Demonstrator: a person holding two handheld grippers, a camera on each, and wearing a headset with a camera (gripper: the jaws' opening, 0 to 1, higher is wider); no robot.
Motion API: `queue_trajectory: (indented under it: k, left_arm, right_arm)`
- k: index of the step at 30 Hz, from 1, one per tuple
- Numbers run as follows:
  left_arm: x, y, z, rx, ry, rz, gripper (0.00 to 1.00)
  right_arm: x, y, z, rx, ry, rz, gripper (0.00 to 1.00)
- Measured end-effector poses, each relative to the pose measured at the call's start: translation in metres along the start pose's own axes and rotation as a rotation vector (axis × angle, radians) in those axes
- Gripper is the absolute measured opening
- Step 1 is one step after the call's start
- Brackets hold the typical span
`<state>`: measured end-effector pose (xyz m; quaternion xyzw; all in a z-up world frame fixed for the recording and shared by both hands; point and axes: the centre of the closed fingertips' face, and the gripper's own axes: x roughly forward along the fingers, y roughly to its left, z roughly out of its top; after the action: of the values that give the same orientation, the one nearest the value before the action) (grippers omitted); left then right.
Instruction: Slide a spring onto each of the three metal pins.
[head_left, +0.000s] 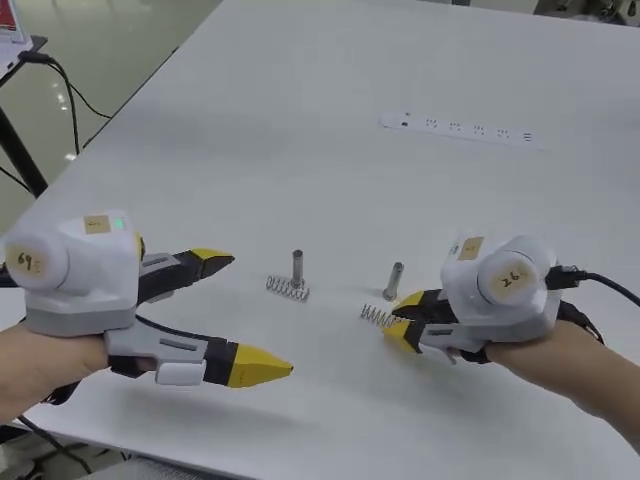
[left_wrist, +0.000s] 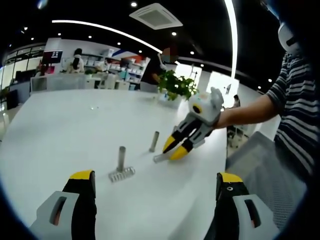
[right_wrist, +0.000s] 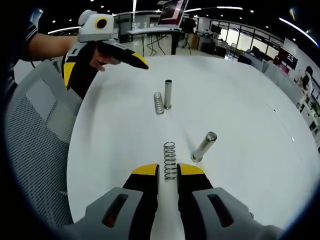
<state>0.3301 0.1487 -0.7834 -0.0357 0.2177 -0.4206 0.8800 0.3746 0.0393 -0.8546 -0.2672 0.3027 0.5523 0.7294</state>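
Note:
Two metal pins stand upright on the white table, one (head_left: 297, 267) left of the other (head_left: 394, 280). A spring (head_left: 287, 288) lies at the left pin's foot. A second spring (head_left: 374, 316) lies flat before the right pin, and my right gripper (head_left: 403, 318) is shut on its end. In the right gripper view this spring (right_wrist: 169, 160) points away from the jaws, beside the leaning pin (right_wrist: 203, 146). My left gripper (head_left: 245, 312) hovers wide open to the left, holding nothing. The left gripper view has the nearer pin (left_wrist: 121, 157) and its spring (left_wrist: 121, 174) ahead.
A white power strip (head_left: 460, 128) lies far back on the table (head_left: 300, 120). A dark cable (head_left: 70, 92) hangs off the left edge. A mesh chair (right_wrist: 35, 150) stands by the table's near side.

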Motion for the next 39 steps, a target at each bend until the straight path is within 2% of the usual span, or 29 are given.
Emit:
queue_trajectory:
  k: [18,25,30,39]
  left_arm:
    - [0.001,-0.003,-0.001,0.000,0.003,-0.005,0.98]
    - [0.000,-0.006,-0.002,-0.001,0.003,-0.009,0.97]
    - [0.001,-0.009,-0.005,-0.007,0.016,-0.026,0.96]
    - [0.009,-0.020,-0.004,-0.002,0.031,-0.081,0.90]
  right_arm:
    - [0.004,0.003,-0.003,-0.040,0.013,0.018,0.08]
    - [-0.006,0.009,0.000,-0.062,0.002,0.030,0.07]
    - [-0.015,0.007,0.001,-0.076,0.000,0.019,0.08]
    - [-0.036,0.010,0.005,-0.095,-0.014,0.021,0.07]
